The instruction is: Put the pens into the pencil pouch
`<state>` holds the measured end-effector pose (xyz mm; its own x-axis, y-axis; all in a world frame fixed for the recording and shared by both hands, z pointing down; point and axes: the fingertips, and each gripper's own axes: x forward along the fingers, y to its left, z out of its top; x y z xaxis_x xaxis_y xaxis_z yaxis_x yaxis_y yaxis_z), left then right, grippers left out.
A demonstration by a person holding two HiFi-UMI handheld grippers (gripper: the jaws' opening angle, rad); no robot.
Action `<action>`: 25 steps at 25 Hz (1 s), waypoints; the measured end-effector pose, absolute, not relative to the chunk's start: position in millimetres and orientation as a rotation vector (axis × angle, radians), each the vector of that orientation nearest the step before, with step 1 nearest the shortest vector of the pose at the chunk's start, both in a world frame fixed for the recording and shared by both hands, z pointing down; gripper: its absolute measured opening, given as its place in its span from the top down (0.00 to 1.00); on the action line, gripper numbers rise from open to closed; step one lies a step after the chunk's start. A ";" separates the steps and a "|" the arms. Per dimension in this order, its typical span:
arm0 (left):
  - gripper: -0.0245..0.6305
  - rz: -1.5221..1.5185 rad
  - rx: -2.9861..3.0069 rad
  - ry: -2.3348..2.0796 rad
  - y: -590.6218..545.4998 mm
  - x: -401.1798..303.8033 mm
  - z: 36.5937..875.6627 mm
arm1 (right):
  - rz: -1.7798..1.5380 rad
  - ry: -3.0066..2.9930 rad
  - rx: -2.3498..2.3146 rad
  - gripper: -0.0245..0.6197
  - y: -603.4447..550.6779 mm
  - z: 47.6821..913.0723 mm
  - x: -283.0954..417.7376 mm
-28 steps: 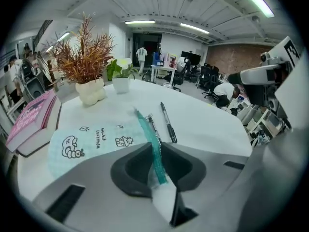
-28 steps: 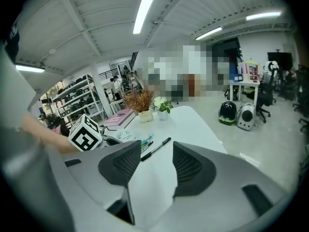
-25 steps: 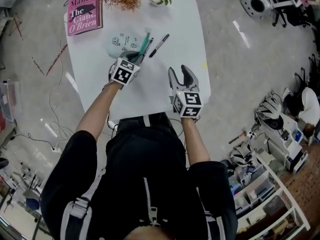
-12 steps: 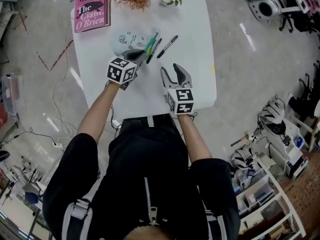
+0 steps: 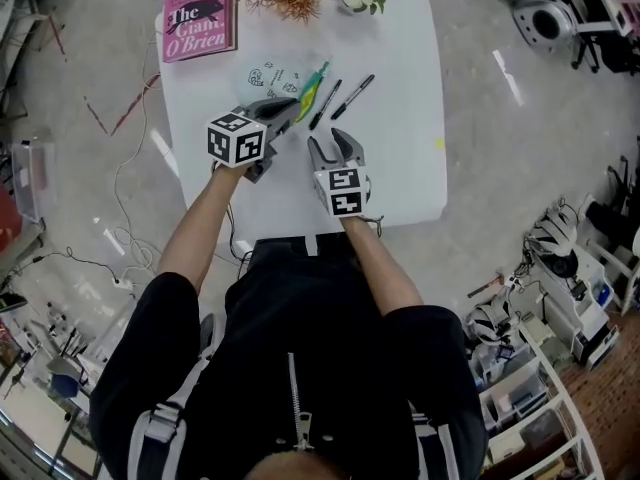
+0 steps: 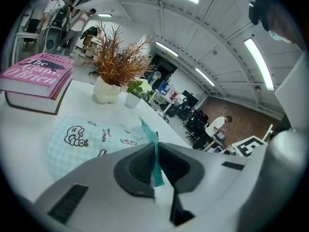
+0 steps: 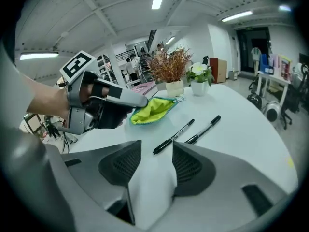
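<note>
Left gripper point(image 5: 284, 109): sitting at upper centre-left of the head view; pointing up and to the right; its jaws are pressing together on the thin teal edge of the pencil pouch point(image 6: 155, 159)
Left arm point(image 5: 198, 230): reaching up the frame from the lower left; bare forearm running nearly straight; the hand is wrapping the grip at the gripper's rear
Right gripper point(image 5: 335, 148): hanging just right of the left gripper, near the frame's centre; pointing up the frame; its jaws are standing wide apart and gripping nothing
Right arm point(image 5: 378, 266): stretching up from lower centre; bare forearm leaning slightly leftward; elbow bending close to the body
</note>
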<state>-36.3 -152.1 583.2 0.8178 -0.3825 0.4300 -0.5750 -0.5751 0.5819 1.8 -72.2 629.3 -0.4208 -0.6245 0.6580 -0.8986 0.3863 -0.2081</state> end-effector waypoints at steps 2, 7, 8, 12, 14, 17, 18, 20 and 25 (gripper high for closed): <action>0.90 0.299 2.246 -0.670 -152.4 -36.9 579.2 | 0.788 -2.158 1.310 0.66 -75.1 638.2 -2.8; 0.90 0.248 2.235 -0.639 -155.2 -40.9 572.8 | 0.806 -2.123 1.330 0.66 -86.6 651.1 -9.7; 0.90 0.241 2.233 -0.633 -155.7 -41.5 572.1 | 0.805 -2.115 1.329 0.66 -87.6 653.9 -10.5; 0.90 0.214 2.221 -0.605 -154.2 -43.1 572.0 | 0.779 -2.110 1.304 0.66 -89.7 661.1 -16.6; 0.90 0.204 2.213 -0.595 -153.6 -42.5 572.9 | 0.772 -2.111 1.278 0.66 -91.4 665.5 -17.3; 0.90 0.202 2.207 -0.584 -152.9 -42.1 574.1 | 0.754 -2.106 1.234 0.66 -91.6 672.7 -17.9; 0.90 0.203 2.206 -0.583 -152.7 -42.1 574.5 | 0.750 -2.096 1.233 0.66 -91.8 675.3 -17.3; 0.90 0.203 2.204 -0.581 -152.5 -42.1 574.9 | 0.735 -2.072 1.249 0.66 -92.5 678.4 -14.5; 0.90 0.195 2.197 -0.589 -155.2 -44.7 575.4 | 0.699 -2.035 1.282 0.82 -94.8 680.5 -4.5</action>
